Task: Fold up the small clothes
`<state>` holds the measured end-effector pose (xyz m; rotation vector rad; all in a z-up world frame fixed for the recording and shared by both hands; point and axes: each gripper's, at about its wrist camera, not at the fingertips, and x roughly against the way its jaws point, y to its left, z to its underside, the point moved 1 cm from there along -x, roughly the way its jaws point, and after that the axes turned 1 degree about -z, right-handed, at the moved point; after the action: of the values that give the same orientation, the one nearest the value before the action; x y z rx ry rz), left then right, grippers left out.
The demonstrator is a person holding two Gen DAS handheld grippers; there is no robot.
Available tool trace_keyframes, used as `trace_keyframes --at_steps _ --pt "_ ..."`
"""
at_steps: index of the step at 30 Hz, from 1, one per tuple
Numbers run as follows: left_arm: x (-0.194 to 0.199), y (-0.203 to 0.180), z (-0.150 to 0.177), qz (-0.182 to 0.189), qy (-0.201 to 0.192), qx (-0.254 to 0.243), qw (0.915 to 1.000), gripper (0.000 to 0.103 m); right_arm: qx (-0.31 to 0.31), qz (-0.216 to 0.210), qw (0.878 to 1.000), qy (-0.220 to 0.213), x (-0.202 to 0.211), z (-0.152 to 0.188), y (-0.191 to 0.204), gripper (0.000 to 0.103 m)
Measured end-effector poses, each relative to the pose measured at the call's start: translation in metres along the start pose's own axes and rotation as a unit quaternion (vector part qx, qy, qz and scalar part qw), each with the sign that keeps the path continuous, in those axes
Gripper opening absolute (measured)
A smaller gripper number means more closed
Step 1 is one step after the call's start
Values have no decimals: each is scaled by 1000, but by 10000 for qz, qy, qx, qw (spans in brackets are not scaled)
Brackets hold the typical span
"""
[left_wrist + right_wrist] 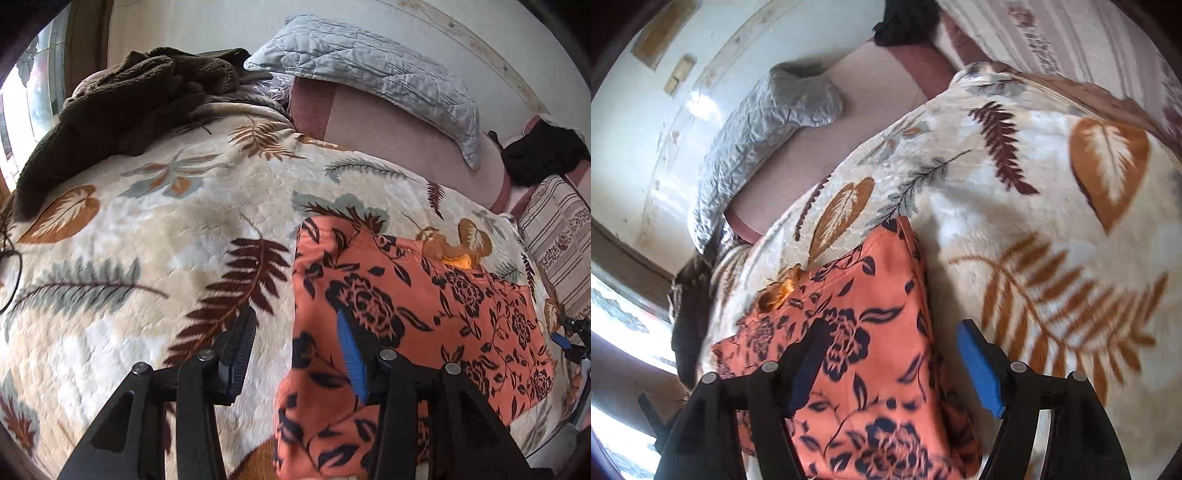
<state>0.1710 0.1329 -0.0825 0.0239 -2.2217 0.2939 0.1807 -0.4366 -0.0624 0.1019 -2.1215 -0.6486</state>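
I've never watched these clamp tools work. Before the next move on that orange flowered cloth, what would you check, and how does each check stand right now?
1. Left gripper jaws apart, nothing pinched: ok.
2. Right gripper jaws apart, nothing pinched: ok.
3. Orange flowered garment lying on the leaf-print blanket, not hanging from either tool: ok.
4. Garment flat, its edges straight: mostly ok; the near end under the left gripper looks rumpled.
5. Other laundry clear of it: ok, the brown fleece lies far off.
6. Whether more folds are needed: cannot tell.
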Motion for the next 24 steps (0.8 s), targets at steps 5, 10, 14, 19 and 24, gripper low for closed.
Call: trace_keyframes --at_steps 5,10,14,19,24 --pt "-49 -1 -34 83 286 37 9996 46 200 316 9986 362 -51 -31 4 73" --pt "-84 -8 -46 92 497 -156 9986 37 424 358 9976 421 -69 -42 14 70" --pt "-87 -14 -49 -58 451 -241 9987 6 997 853 9888 712 -89 -47 32 6" --pt "-66 -14 -56 -79 -72 -289 9995 5 1639 1258 9784 5 -62 -48 57 6" --pt "-101 -9 -46 -418 272 -346 9982 12 1241 1490 9801 430 -103 -48 28 12"
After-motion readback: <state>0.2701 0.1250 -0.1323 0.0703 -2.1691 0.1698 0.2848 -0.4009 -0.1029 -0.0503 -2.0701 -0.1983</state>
